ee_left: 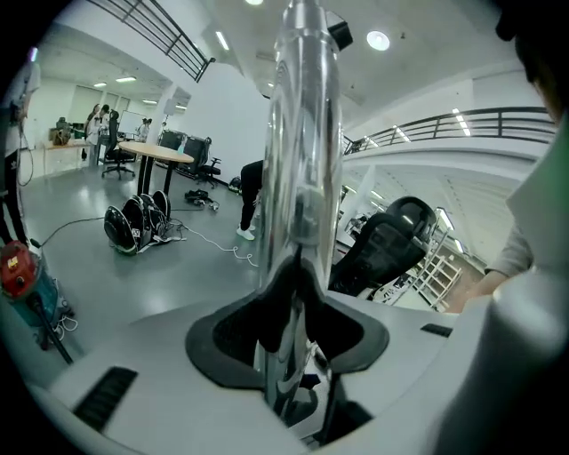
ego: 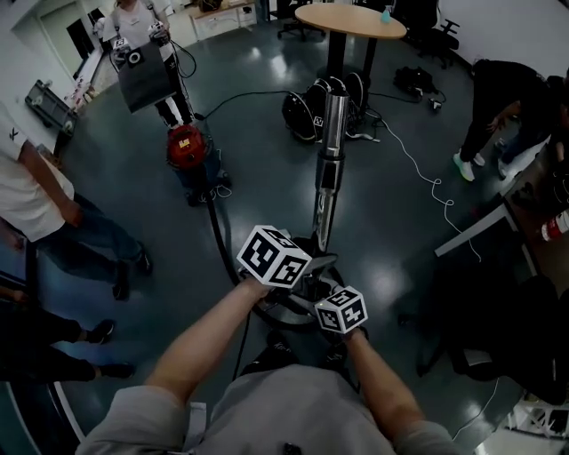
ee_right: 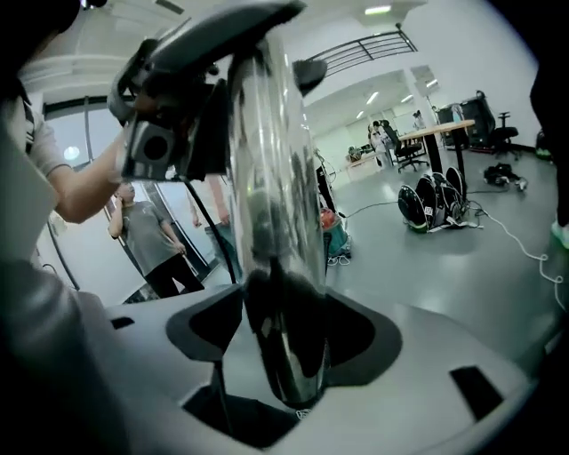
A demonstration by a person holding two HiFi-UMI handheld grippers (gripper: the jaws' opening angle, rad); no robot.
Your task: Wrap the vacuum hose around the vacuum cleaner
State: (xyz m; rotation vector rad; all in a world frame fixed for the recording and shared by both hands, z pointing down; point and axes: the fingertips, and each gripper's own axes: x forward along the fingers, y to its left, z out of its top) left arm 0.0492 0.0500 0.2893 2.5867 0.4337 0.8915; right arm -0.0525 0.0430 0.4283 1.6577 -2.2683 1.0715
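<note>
Left gripper (ee_left: 289,355): clamped on the chrome tube (ego: 331,133), whose shaft fills the gap between its jaws. I judge this to be the grip that carries the tube.
Right gripper (ee_right: 289,355): its jaws stand wide, with the same tube between them. The pads do not seem to press on it, so it looks like a loose guide and not a second hold.
Tube: slants from the grippers, near the person, out toward the far middle. I judge it is kept off the floor so the hose end can be steered.
Hose (ego: 216,227): black, running along the floor from the vacuum toward the grippers. It lies stretched out with no turn round the body, so the wrapping looks not yet begun.
Vacuum (ego: 186,147): red-topped, standing on the floor at far left, well apart from the grippers. To my eye the tube end must come to it before any loop can be laid.
Risk: the long tube could swing toward the bystanders.
Count, task things: one vacuum, one hose, one tube, two grippers.
Count, people: three bystanders can be made out, one at near left (ego: 27,187), one at far left behind the vacuum (ego: 138,35) and one at far right (ego: 502,98). Dark legs at the near left edge may be a fourth.
Count, other: one round table (ego: 350,19), far. One white cable (ego: 427,173) trails across the floor at right.
</note>
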